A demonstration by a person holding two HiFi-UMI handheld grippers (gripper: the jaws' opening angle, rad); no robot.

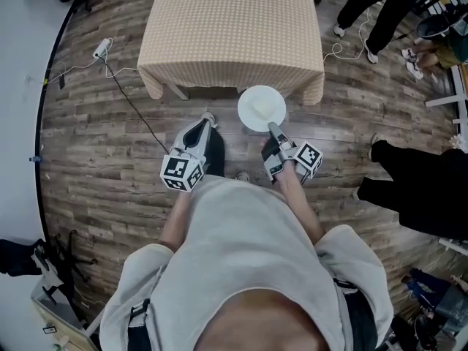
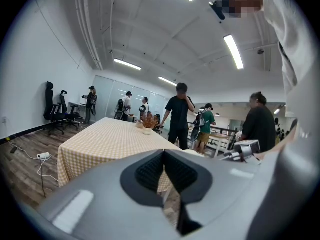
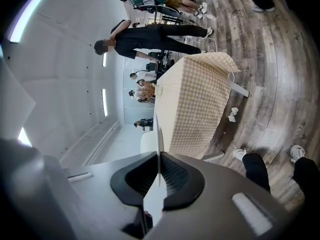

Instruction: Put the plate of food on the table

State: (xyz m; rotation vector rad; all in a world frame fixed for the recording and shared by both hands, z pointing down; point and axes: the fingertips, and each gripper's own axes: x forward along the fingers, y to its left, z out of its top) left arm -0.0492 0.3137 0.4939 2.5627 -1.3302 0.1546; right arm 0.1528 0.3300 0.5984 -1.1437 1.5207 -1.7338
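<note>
A white plate point(image 1: 261, 108) hangs over the wooden floor just short of the near edge of the table point(image 1: 230, 28), which wears a checked cloth. My right gripper point(image 1: 272, 128) is shut on the plate's near rim. In the right gripper view the plate point(image 3: 158, 134) shows edge-on between the pads, with the table point(image 3: 192, 109) beyond. What lies on the plate is too pale to make out. My left gripper point(image 1: 208, 121) hovers to the plate's left, shut with nothing in it; the left gripper view has its jaws point(image 2: 164, 159) pointing toward the table point(image 2: 110, 139).
A small flower pot point(image 2: 146, 124) stands at the table's far end. Several people point(image 2: 180, 114) stand beyond the table. A person in dark trousers point(image 1: 409, 189) is at my right. A cable and power strip point(image 1: 102, 47) lie on the floor to the left.
</note>
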